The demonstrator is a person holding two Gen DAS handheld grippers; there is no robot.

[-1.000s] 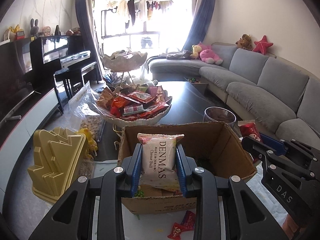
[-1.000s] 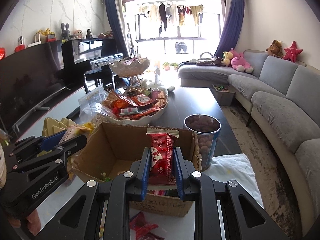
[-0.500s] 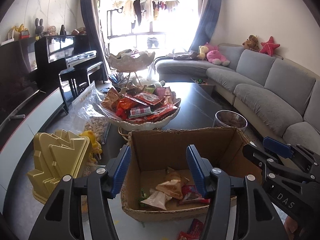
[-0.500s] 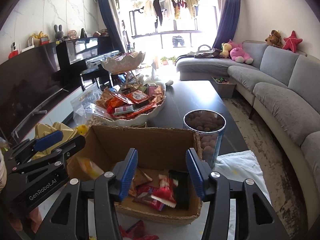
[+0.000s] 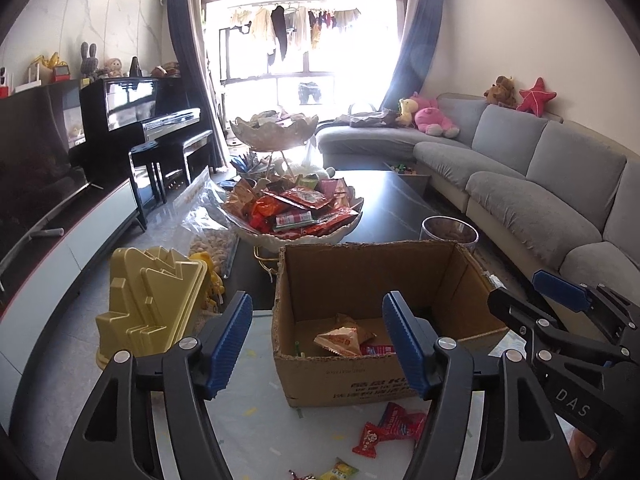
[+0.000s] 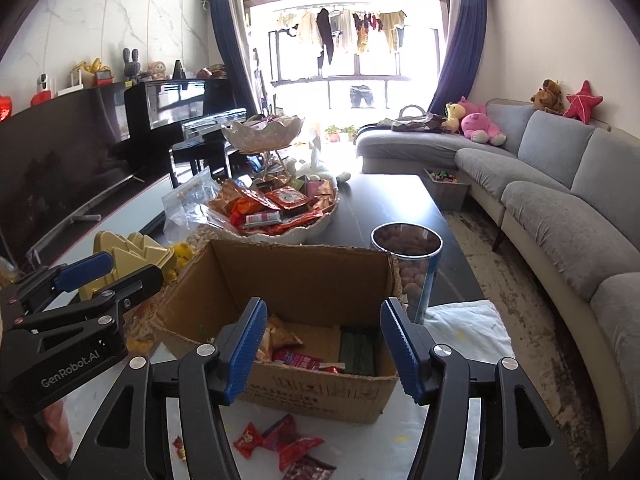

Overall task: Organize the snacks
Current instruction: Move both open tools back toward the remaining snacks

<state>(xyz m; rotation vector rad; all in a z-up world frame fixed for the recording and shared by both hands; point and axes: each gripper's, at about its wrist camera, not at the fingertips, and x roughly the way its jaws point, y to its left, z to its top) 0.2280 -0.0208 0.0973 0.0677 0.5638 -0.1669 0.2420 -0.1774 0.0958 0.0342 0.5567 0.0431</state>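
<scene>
An open cardboard box (image 5: 372, 268) (image 6: 280, 264) stands on the white cloth in front of both grippers, with several snack packets lying inside it (image 5: 344, 338) (image 6: 300, 358). My left gripper (image 5: 318, 328) is open and empty, just in front of the box's near wall. My right gripper (image 6: 322, 330) is open and empty, also in front of the box. Loose red snack packets (image 5: 390, 432) (image 6: 280, 442) lie on the cloth in front of the box. Each gripper shows at the edge of the other's view.
A white bowl heaped with snacks (image 5: 298, 212) (image 6: 272, 208) stands behind the box. A tin of round snacks (image 6: 408, 264) stands to the box's right. A yellow ridged container (image 5: 148, 300) is to its left, beside a clear bag of nuts (image 5: 208, 236).
Both grippers opened and dropped their packets into the box: the left let go of the white Denmas pack, the right the red pack. Both have since pulled back a little.
</scene>
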